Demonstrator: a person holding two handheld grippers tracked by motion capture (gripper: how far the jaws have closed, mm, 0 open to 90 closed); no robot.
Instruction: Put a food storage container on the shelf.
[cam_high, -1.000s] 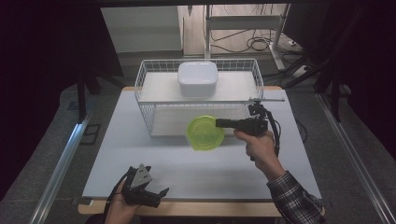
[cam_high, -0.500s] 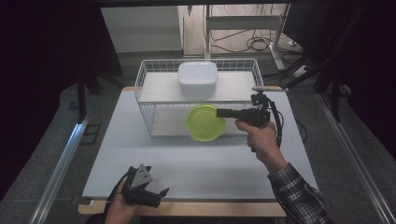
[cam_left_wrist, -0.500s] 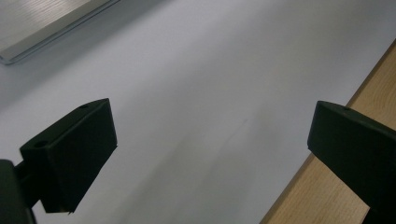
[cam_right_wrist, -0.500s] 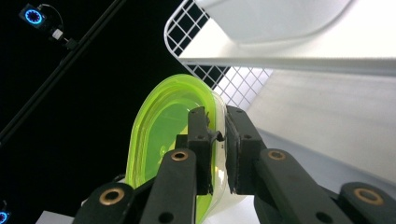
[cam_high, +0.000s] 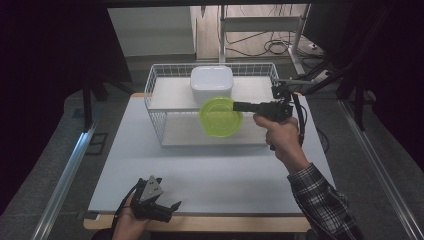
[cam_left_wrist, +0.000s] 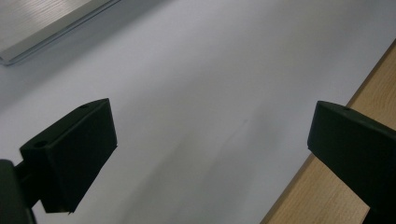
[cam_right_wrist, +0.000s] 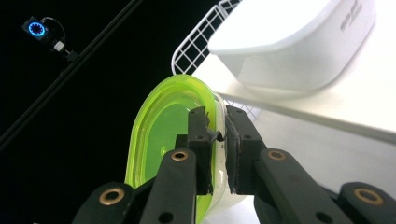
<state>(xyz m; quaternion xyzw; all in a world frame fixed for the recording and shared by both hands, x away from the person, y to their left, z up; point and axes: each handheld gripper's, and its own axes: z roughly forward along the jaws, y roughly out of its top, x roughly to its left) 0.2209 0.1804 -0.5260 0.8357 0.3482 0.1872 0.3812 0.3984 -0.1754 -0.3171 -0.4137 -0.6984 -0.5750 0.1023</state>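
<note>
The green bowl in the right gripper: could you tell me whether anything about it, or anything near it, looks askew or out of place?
Nothing looks spilled or damaged. The green bowl is tipped on edge, simply because the right gripper pinches its rim in mid-air by the wire rack. The white container sits squarely on the rack's upper shelf, upside down as far as I can tell.

Overall light: bright on the white table (cam_high: 210, 170), surroundings fall off to near black.
Source: seems overhead; exact lamp not visible.
Shadows: soft and faint under the wire basket (cam_high: 155, 107); a diffuse grey smear on the table in the left gripper view.
Glare: white container (cam_right_wrist: 299, 42) nearly blown out; green bowl (cam_right_wrist: 163, 135) glows along its rim.
Focus: left gripper (cam_left_wrist: 210, 154) blurred, edges soft.
Noise: high view grainy, dark corners.
</note>
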